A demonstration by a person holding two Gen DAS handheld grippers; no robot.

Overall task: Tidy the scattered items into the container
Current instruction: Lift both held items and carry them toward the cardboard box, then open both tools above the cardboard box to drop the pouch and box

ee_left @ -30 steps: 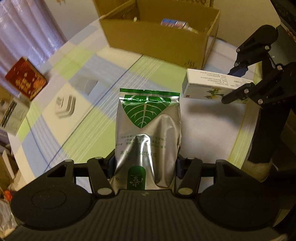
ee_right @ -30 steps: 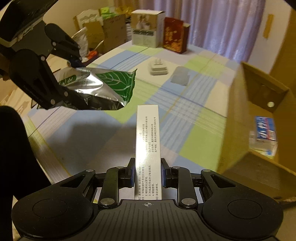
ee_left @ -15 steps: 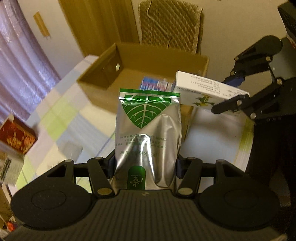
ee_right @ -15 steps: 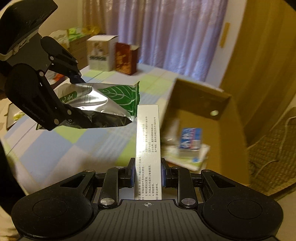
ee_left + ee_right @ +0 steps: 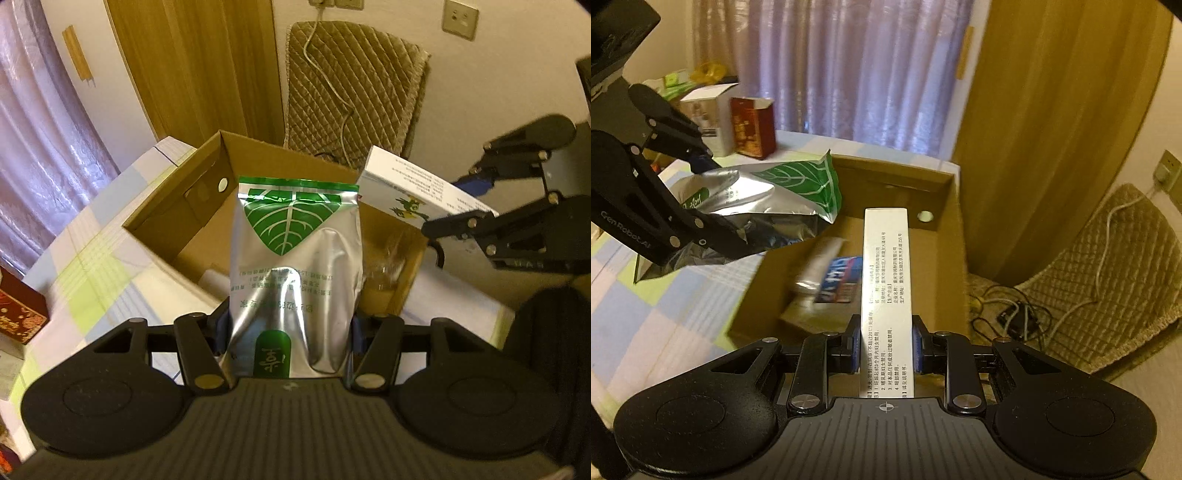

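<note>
Over cardboard box [image 5: 177, 206] — pouch [image 5: 295, 266], carton [image 5: 886, 280], both clamped

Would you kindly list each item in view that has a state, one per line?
Left gripper: shut on the foil pouch.
Foil pouch: sealed, held above the cardboard box.
Right gripper: shut on the white carton.
White carton: closed, held over the cardboard box.
Cardboard box: open-topped, some items already inside.
Red box: top flap open, upright on the table.
</note>
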